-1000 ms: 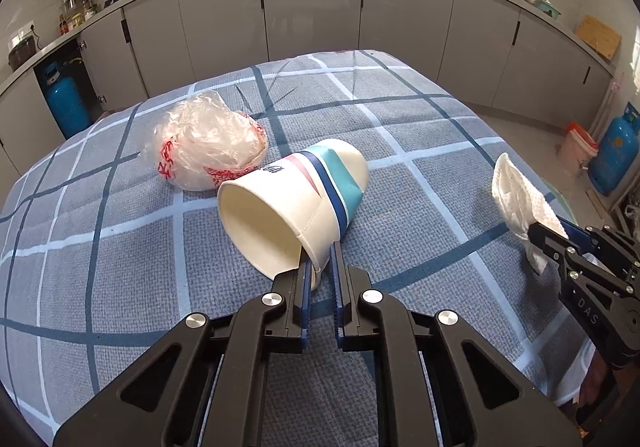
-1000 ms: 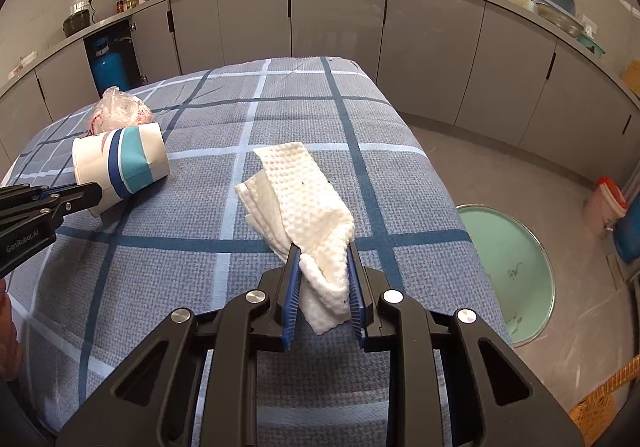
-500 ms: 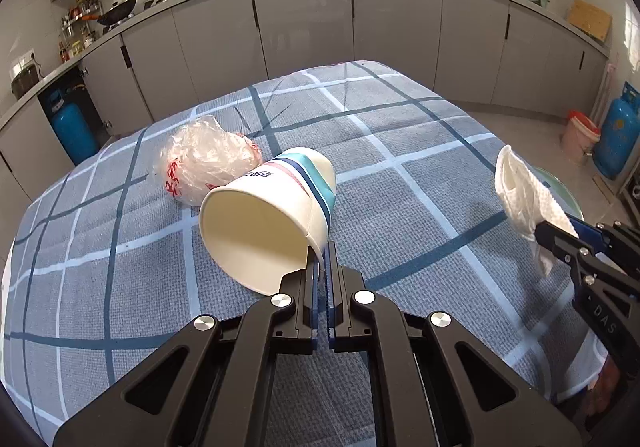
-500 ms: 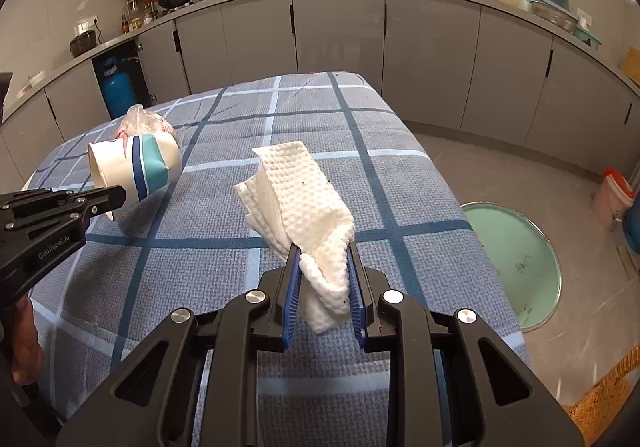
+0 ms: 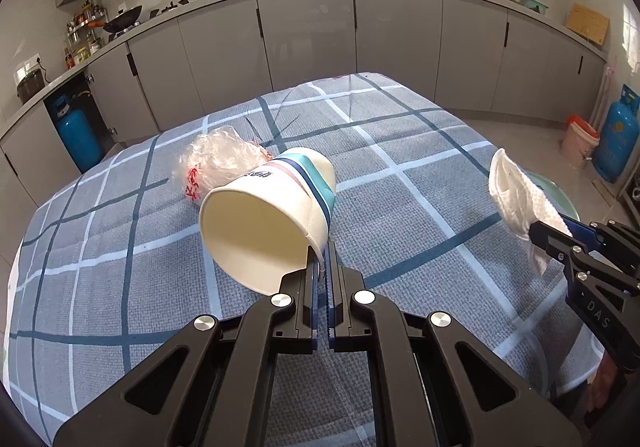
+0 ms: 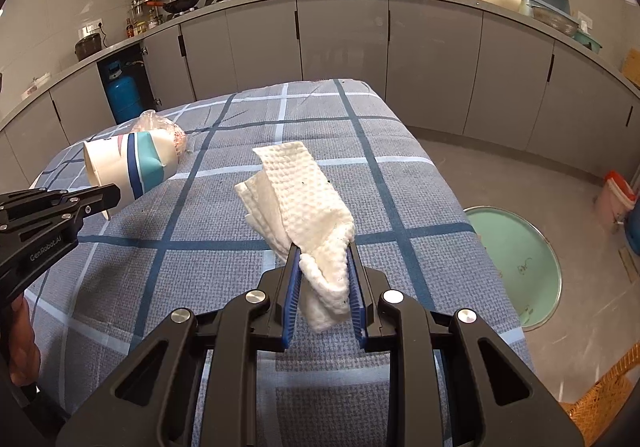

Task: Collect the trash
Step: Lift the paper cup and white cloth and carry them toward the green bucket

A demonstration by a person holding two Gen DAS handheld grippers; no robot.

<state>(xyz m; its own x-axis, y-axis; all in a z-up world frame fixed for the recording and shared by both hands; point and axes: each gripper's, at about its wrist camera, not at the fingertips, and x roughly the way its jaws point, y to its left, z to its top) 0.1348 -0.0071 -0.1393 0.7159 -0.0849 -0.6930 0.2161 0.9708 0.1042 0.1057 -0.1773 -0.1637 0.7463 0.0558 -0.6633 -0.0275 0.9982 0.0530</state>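
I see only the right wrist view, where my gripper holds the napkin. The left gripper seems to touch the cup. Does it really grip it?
Observer: Yes. The left gripper is shut on the rim of the cup, one finger inside and one outside.
Operator: What lies behind the cup?
Observer: A crumpled clear bag with red print, lying on the cloth.

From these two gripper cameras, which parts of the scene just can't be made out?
- Plastic bag: mostly behind the paper cup in both views; its contents unclear.
- Cup print: too small to read in either view.
- Paper towel: lower end pinched inside the right gripper.
- Green round lid on the floor: what lies beneath is covered; left view hides most of it behind towel and table.
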